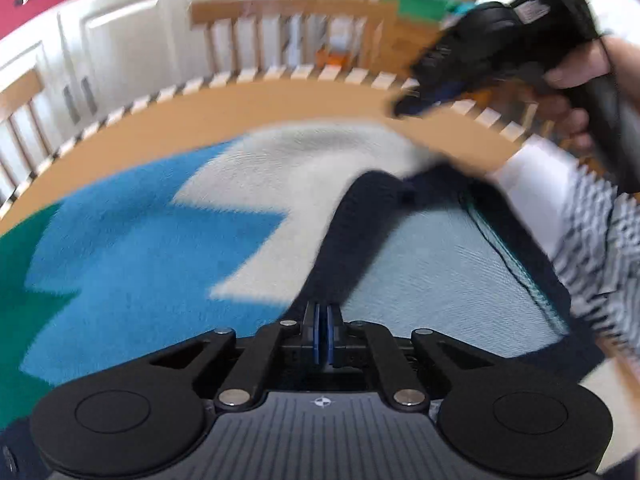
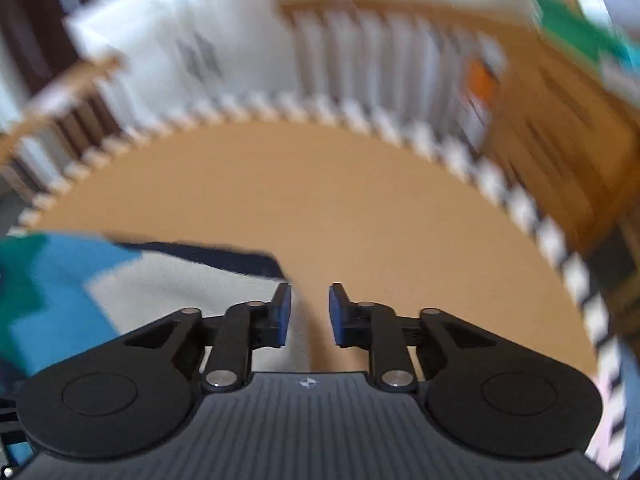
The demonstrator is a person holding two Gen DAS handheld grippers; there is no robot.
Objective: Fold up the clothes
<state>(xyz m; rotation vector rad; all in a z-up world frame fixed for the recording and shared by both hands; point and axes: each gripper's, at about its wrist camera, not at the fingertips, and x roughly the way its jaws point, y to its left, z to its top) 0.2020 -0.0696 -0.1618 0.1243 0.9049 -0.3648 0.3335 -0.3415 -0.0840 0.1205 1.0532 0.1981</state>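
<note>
A knit sweater (image 1: pixel 152 248) with blue, white and green zigzag blocks and navy trim lies on the tan table (image 1: pixel 280 108). My left gripper (image 1: pixel 323 320) is shut on its navy edge (image 1: pixel 352 240), with the pale inside of the fabric to the right. My right gripper (image 2: pixel 309 314) is open and empty just past the sweater's white corner (image 2: pixel 192 292); it also shows in the left wrist view (image 1: pixel 408 108), raised above the far right of the sweater. Both views are blurred by motion.
The table has a black-and-white chequered rim (image 2: pixel 520 208). Wooden chairs (image 1: pixel 288 28) stand behind it, with white cabinet doors (image 1: pixel 120 40) beyond. A cardboard box (image 2: pixel 560 120) sits at the right. The person's striped sleeve (image 1: pixel 592 240) is at the right.
</note>
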